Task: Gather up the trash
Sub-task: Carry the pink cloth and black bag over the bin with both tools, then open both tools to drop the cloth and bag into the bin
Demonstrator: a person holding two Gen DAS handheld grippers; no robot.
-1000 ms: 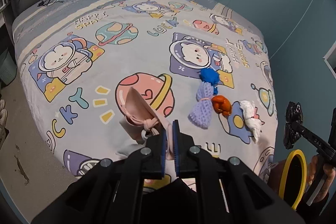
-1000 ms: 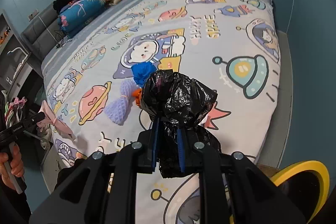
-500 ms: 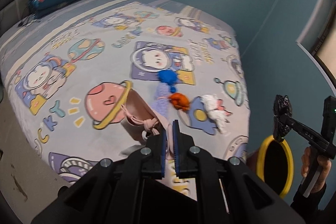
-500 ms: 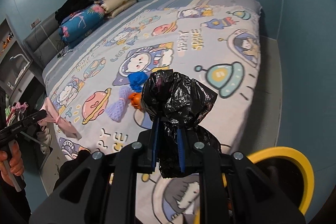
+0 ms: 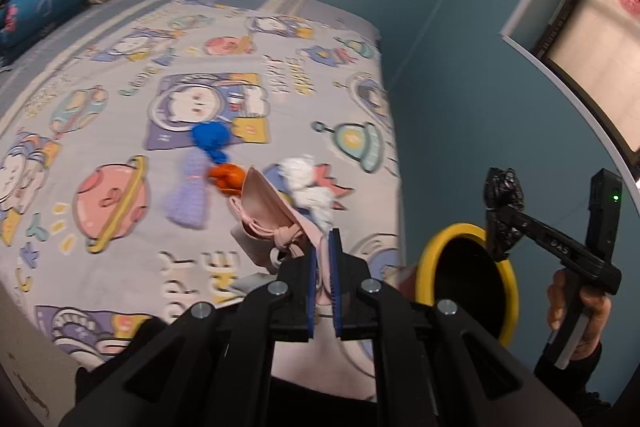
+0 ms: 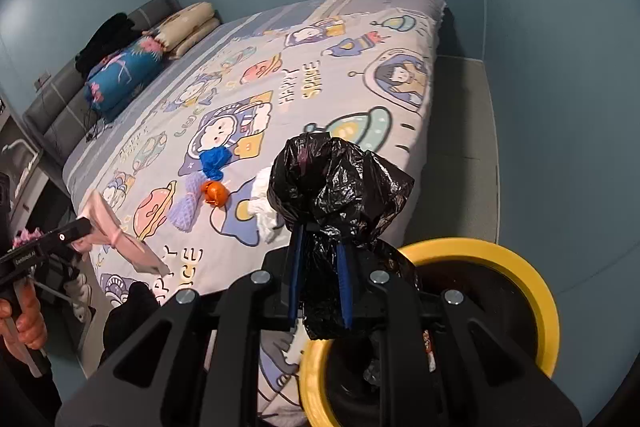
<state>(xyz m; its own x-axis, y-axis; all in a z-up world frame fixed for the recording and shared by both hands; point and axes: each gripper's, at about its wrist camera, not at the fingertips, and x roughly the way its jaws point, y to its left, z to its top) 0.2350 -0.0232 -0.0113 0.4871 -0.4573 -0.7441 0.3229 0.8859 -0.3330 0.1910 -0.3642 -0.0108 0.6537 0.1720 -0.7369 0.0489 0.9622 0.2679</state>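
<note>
- My right gripper point(image 6: 320, 283) had its jaws clamped on the pinched neck of a crumpled black plastic bag point(image 6: 340, 183). The bag looked light, limp and slick, so the gathered neck was the sound place to hold. It hung just above the round yellow-rimmed bin point(image 6: 480, 247) on the floor beside the bed point(image 6: 360, 39).
- My left gripper point(image 5: 323, 267) had its jaws nearly closed on a thin fold of a soft pink drawstring cloth pouch point(image 5: 268, 211). The pouch seemed floppy and almost weightless; it was held off the bed's near edge, short of the bin.
- Left on the cartoon-print bedcover, close together: a blue crumpled wad point(image 5: 211, 139), a lilac knitted bundle tied at the middle point(image 5: 188, 195), a small orange scrunched scrap point(image 5: 228, 179) and a white twisted tissue point(image 5: 308, 183). All looked soft and easy to crush; a pinch across each middle should do.
- Against a second earlier: both grips were unchanged, but both hands had swung toward the bin. Its rim, then only a sliver at the view's corner, now sat right under the black bag.
</note>
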